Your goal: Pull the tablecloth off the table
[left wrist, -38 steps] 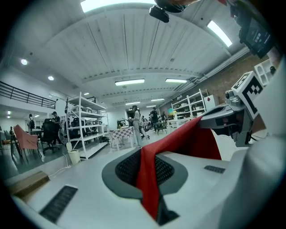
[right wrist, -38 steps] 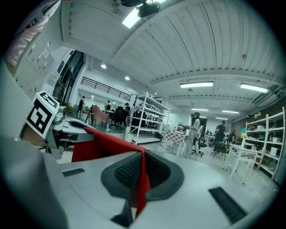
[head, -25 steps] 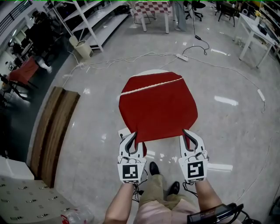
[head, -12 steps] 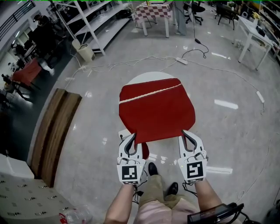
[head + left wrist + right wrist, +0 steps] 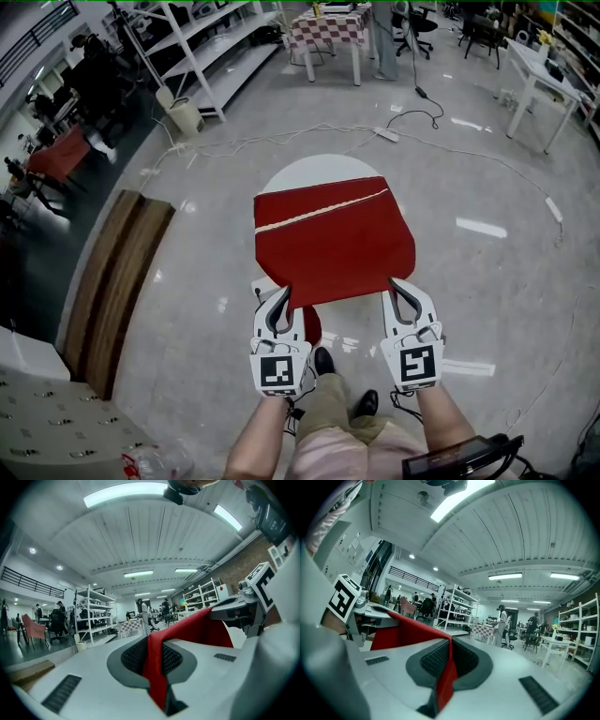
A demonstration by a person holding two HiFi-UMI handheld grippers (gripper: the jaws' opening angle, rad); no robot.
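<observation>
A red tablecloth point(image 5: 333, 239) with a white trim line lies over a round white table point(image 5: 305, 171), whose far rim shows bare beyond the cloth. My left gripper point(image 5: 285, 292) is shut on the cloth's near left corner, and the red fabric point(image 5: 157, 667) is pinched between its jaws. My right gripper point(image 5: 396, 284) is shut on the near right corner, with the cloth point(image 5: 447, 677) caught between its pads. The near edge stretches between both grippers, and a flap of cloth hangs down below the left one.
A wooden board point(image 5: 117, 281) lies on the floor at the left. Cables point(image 5: 281, 136) and a power strip point(image 5: 387, 135) run behind the table. White shelving point(image 5: 202, 56), a checkered table point(image 5: 333, 33) and a white desk point(image 5: 544, 70) stand at the back. My feet point(image 5: 342, 380) are just below the grippers.
The tablecloth has slid toward me, baring more of the white tabletop at the far side. Both grippers keep their hold on the corners.
</observation>
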